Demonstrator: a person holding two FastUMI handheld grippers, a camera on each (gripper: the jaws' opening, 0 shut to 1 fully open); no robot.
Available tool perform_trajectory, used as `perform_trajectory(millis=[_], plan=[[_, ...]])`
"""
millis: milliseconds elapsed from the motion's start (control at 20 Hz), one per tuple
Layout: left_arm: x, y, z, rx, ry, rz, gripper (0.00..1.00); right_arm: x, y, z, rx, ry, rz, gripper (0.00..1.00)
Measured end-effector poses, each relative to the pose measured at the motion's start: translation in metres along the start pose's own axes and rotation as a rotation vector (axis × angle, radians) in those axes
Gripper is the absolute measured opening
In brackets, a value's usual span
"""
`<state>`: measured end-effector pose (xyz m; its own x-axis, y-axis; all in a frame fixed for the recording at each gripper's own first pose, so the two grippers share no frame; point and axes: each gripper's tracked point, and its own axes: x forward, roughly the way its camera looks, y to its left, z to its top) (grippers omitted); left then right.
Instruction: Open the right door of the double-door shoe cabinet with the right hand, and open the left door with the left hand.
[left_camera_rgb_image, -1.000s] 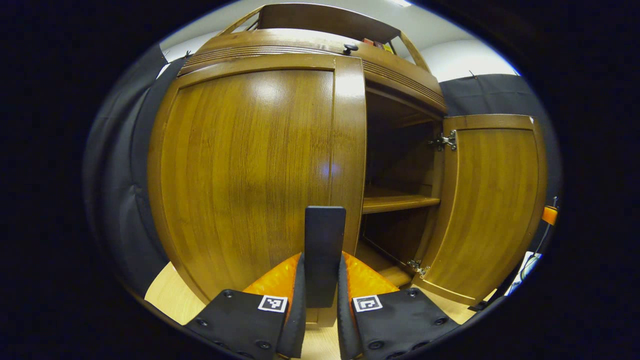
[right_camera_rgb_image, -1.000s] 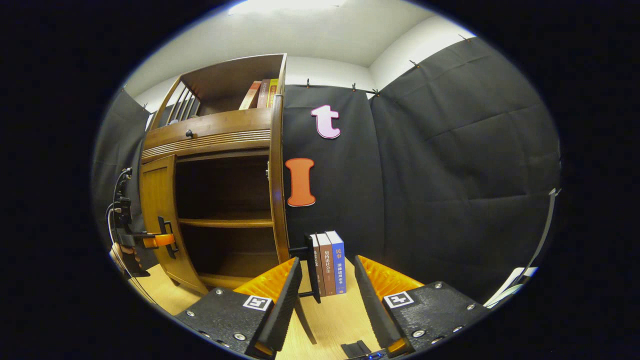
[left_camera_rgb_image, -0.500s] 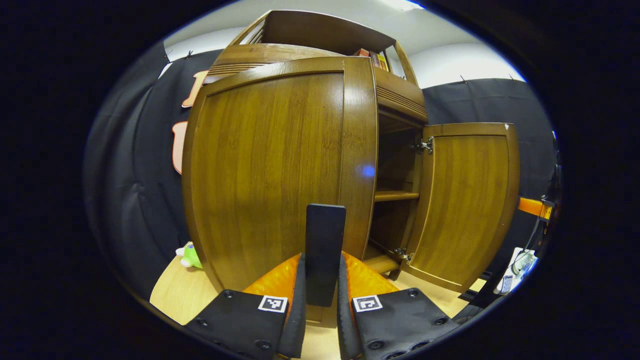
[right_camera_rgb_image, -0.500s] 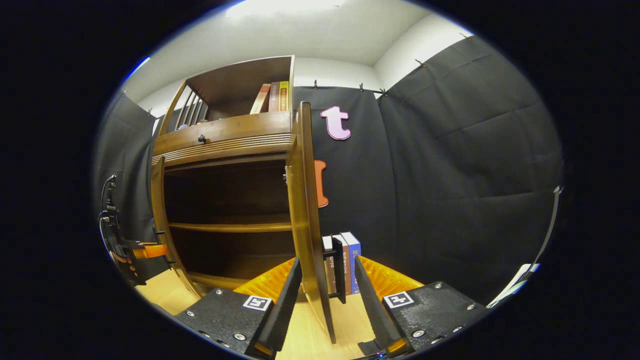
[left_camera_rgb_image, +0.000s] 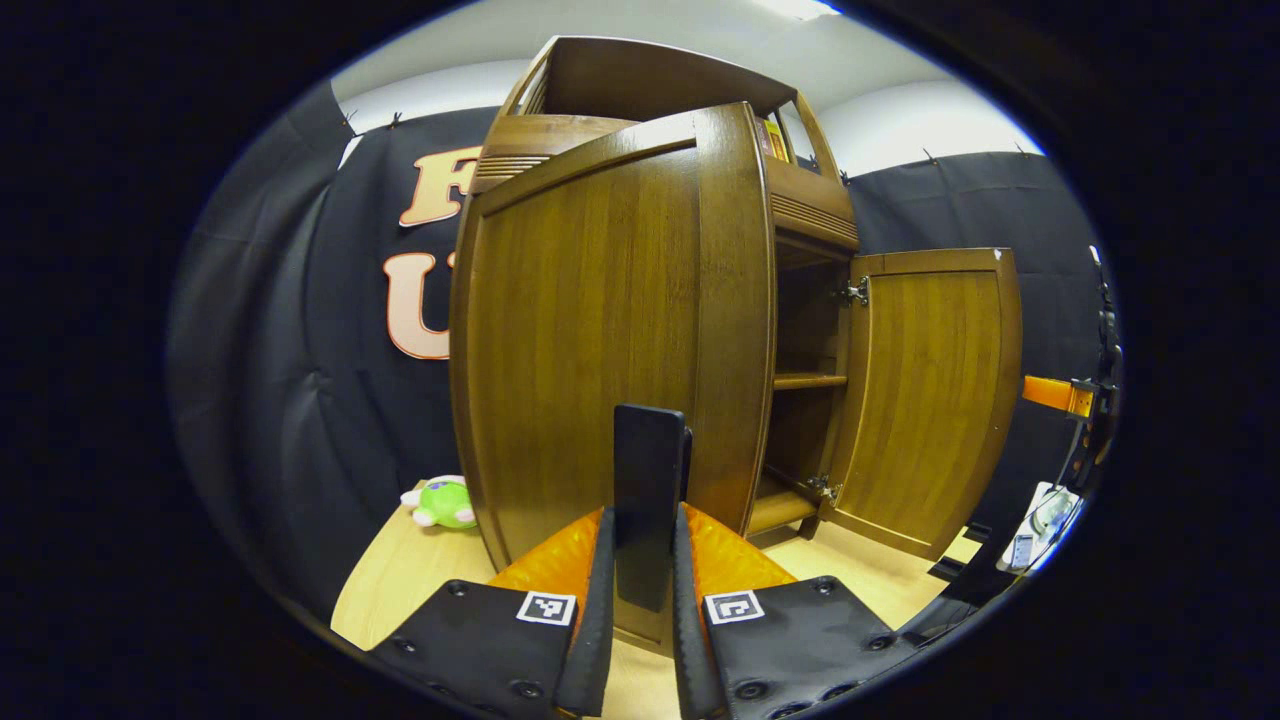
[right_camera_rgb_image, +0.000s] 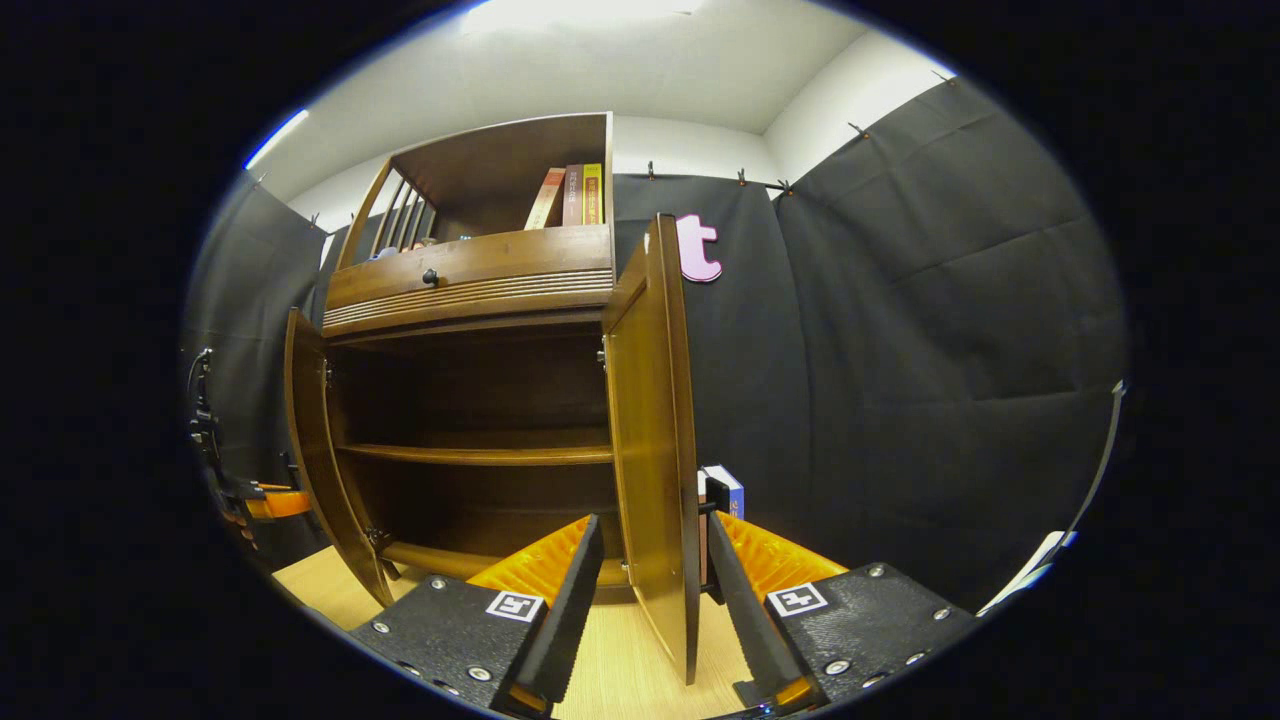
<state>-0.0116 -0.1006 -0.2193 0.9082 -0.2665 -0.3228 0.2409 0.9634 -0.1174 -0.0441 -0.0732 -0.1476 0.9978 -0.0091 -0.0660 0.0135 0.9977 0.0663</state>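
Note:
The brown wooden shoe cabinet (right_camera_rgb_image: 470, 270) stands with both doors swung out. My left gripper (left_camera_rgb_image: 643, 515) is shut on the flat black handle (left_camera_rgb_image: 650, 470) of the left door (left_camera_rgb_image: 600, 340). In the left gripper view the right door (left_camera_rgb_image: 930, 400) hangs wide open, with the other gripper (left_camera_rgb_image: 1060, 395) beyond its edge. My right gripper (right_camera_rgb_image: 652, 520) is open, and the right door (right_camera_rgb_image: 650, 430) stands edge-on between its fingers. That door's black handle (right_camera_rgb_image: 716, 495) sits close to the right finger. The left door (right_camera_rgb_image: 305, 440) and left gripper (right_camera_rgb_image: 265, 502) appear far left.
Inside the cabinet is one shelf (right_camera_rgb_image: 480, 455). Books (right_camera_rgb_image: 570, 195) stand in its top compartment, and another book (right_camera_rgb_image: 728, 482) stands on the light wooden surface (left_camera_rgb_image: 400, 580) behind the right door. A green plush toy (left_camera_rgb_image: 440, 503) lies left of the cabinet.
The left door has swung from nearly closed to wide open, with my left gripper holding its handle throughout. The right door's edge has come between the right gripper's fingers.

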Motion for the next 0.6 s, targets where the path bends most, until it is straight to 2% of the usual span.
perform_trajectory(millis=[100,200,250,300,400,600], plan=[[-0.009,0.009,0.000,0.012,-0.001,0.019,0.33,-0.001,0.005,0.001,0.002,-0.001,0.006,0.67],[-0.019,0.016,-0.001,0.011,0.001,0.034,0.27,0.000,0.011,0.002,0.000,0.001,0.014,0.67],[-0.023,0.020,0.000,0.010,-0.004,0.039,0.24,0.002,0.015,0.002,-0.003,0.001,0.018,0.78],[-0.025,0.026,-0.001,0.010,-0.005,0.051,0.25,0.001,0.018,0.002,-0.008,0.001,0.022,0.78],[-0.031,0.036,-0.001,0.014,-0.006,0.080,0.20,0.000,0.024,0.004,-0.011,0.000,0.031,0.78],[-0.048,0.059,-0.003,-0.009,-0.007,0.099,0.18,0.001,0.038,0.006,-0.001,-0.001,0.048,0.78]])
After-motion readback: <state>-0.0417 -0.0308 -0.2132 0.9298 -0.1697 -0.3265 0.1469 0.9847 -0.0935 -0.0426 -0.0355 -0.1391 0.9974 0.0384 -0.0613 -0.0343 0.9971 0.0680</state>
